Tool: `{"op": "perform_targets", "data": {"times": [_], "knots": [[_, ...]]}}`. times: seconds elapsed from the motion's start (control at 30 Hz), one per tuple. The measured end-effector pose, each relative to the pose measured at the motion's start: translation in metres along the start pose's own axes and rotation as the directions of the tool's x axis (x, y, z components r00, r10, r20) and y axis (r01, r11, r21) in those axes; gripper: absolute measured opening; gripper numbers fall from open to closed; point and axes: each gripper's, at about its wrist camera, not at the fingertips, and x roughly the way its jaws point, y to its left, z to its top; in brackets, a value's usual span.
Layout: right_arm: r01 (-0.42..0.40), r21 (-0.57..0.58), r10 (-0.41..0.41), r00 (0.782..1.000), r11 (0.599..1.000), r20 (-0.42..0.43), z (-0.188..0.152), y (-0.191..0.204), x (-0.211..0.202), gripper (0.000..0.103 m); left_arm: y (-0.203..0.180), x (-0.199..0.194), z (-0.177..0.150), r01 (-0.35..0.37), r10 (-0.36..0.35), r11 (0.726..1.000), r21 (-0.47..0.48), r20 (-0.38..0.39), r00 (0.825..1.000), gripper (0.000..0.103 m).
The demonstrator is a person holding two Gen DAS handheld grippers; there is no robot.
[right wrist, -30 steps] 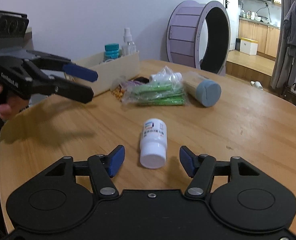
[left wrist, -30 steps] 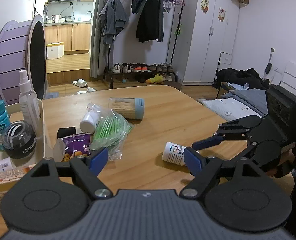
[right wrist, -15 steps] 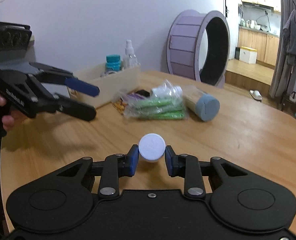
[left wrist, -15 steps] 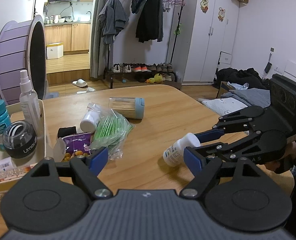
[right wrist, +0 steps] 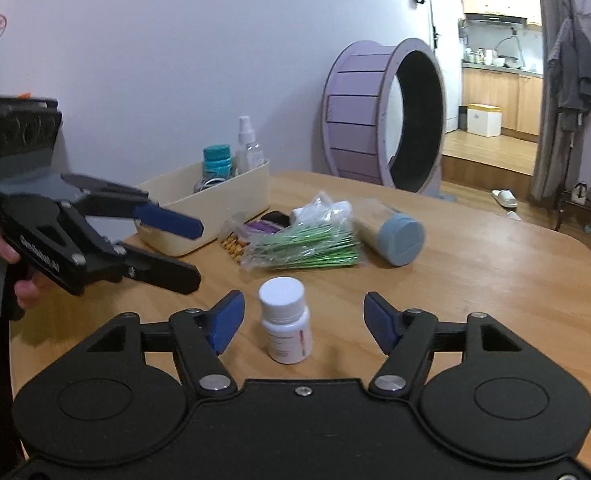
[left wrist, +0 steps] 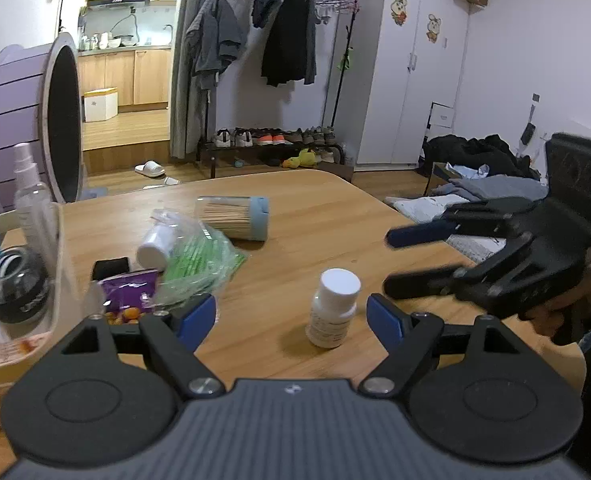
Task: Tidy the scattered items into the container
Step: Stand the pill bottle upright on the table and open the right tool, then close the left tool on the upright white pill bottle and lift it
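Right gripper (right wrist: 303, 318), angled down over the table (right wrist: 495, 280), has just spread its jaws, releasing the white bottle (right wrist: 285, 324), now upright instead of lying; left gripper (left wrist: 291, 318) hovers wide, empty.

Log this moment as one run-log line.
right gripper: just opened, empty | bottle: upright on table, between the jaws, untouched | left gripper: open, empty | bin: bottle not in

White wardrobe (left wrist: 409, 68), clothes rack (left wrist: 279, 40), wooden floor (left wrist: 127, 128).
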Motion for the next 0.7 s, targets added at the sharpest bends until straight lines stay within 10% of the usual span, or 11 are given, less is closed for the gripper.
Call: {"op": "perform_targets", "data": {"times": [0.23, 0.7], "knots": [[0.08, 0.13, -0.09, 0.993, 0.988, 0.073, -0.009, -0.012, -0.028, 0.103, -0.018, 0.018, -0.001, 0.025, -0.025, 1.0, -0.001, 0.028, 0.999, 0.08], [0.161, 0.248, -0.185, 0.98, 0.955, 0.076, -0.016, -0.024, -0.033, 0.103, -0.033, 0.039, -0.009, -0.028, 0.028, 1.0, 0.0, 0.035, 0.999, 0.031]]}}
